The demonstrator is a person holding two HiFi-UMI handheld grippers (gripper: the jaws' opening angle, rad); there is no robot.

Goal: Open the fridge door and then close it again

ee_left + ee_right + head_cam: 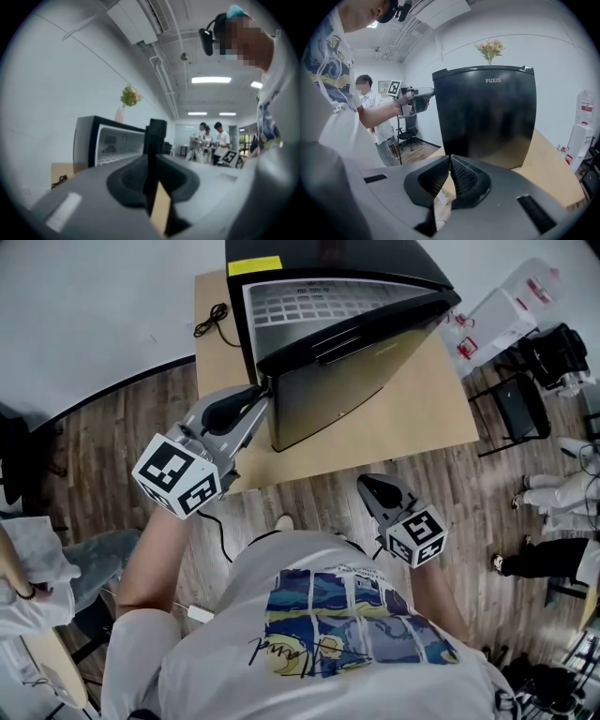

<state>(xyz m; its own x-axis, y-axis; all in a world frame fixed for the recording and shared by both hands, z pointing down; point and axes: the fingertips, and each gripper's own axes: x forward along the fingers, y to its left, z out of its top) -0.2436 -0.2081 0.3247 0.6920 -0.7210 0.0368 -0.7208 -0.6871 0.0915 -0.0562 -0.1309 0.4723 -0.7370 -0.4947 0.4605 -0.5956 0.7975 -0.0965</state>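
Note:
A small black fridge (328,263) stands on a wooden platform (422,418). Its door (361,381) hangs part open, hinged at the right, and the white inside (319,301) shows. My left gripper (264,392) reaches level to the door's free left edge. In the left gripper view the black door edge (155,136) stands upright between the pads, and the gripper (151,164) is shut on it. My right gripper (367,486) hangs near my body, shut and empty. In the right gripper view it (450,161) faces the door's dark front (487,117).
A black cable (214,320) lies on the platform's back left corner. Flowers (490,48) stand on top of the fridge. A white dispenser (497,320) and a black chair (520,404) stand at the right. People are at the right (553,493) and the left (33,559).

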